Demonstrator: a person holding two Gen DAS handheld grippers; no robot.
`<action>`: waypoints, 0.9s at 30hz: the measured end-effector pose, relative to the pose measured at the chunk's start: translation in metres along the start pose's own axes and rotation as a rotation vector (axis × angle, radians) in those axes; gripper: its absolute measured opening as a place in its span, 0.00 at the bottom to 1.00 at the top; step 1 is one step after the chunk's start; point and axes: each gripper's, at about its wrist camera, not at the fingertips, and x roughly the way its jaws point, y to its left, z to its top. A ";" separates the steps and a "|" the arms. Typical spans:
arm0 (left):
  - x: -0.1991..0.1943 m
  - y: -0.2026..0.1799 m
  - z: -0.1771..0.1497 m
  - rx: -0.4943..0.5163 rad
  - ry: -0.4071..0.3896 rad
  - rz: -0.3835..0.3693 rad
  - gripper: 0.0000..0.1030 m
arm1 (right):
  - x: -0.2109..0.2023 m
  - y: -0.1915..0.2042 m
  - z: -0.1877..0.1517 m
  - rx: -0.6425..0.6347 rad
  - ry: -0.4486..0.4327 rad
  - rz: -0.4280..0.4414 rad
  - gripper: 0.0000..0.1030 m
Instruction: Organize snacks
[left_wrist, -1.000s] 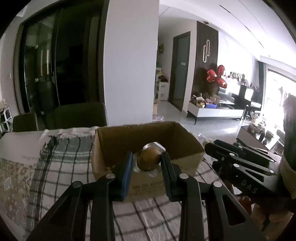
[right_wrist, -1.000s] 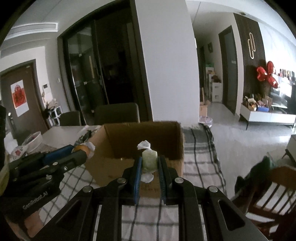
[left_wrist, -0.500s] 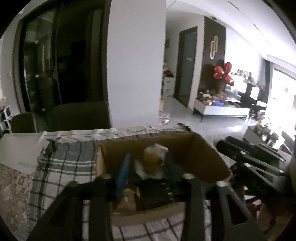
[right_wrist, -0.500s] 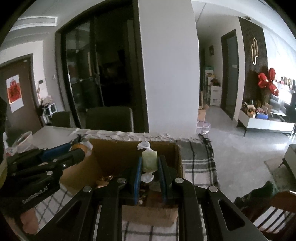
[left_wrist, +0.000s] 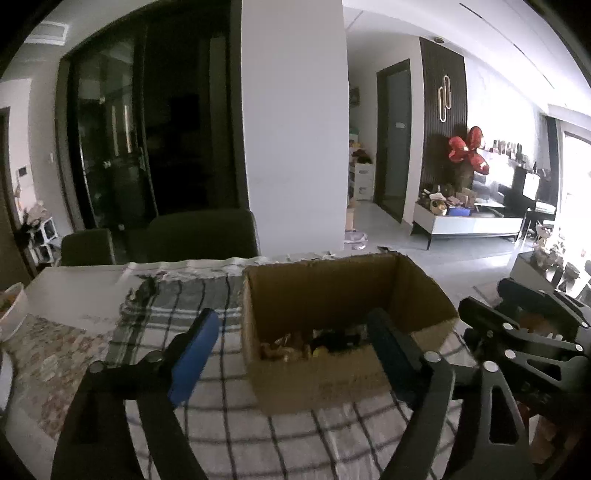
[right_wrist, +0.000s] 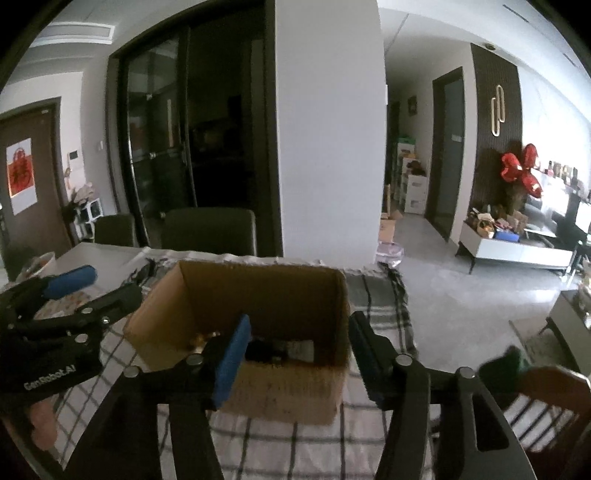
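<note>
An open cardboard box (left_wrist: 424, 291) stands on a checked cloth and also shows in the right wrist view (right_wrist: 258, 284). Several wrapped snacks (left_wrist: 295, 345) lie in its bottom, dark and blurred (right_wrist: 280, 349). My left gripper (left_wrist: 291, 332) is open and empty, its fingers spread just in front of the box's near wall. My right gripper (right_wrist: 299, 336) is open and empty at the box's near rim. Each gripper shows in the other's view, the right one (left_wrist: 517, 332) right of the box, the left one (right_wrist: 70, 295) left of it.
The checked cloth (left_wrist: 177, 306) covers the table; a patterned mat (left_wrist: 48, 354) and a white bowl (left_wrist: 11, 310) lie at the left. Dark chairs (left_wrist: 199, 236) stand behind the table. A wooden chair (right_wrist: 546, 398) is at the right.
Both grippers have opened: the round foil-wrapped snack has left the left one and the green wrapped snack the right one. Both grippers moved over the box and now sit at its near side.
</note>
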 end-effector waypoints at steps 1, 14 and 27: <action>-0.012 -0.001 -0.004 0.002 -0.007 0.001 0.85 | -0.010 0.001 -0.005 0.002 -0.003 -0.004 0.63; -0.139 -0.022 -0.052 0.016 -0.088 0.014 0.96 | -0.143 0.001 -0.052 0.056 -0.067 -0.062 0.84; -0.214 -0.028 -0.097 -0.008 -0.089 -0.013 1.00 | -0.232 0.020 -0.101 0.057 -0.083 -0.070 0.87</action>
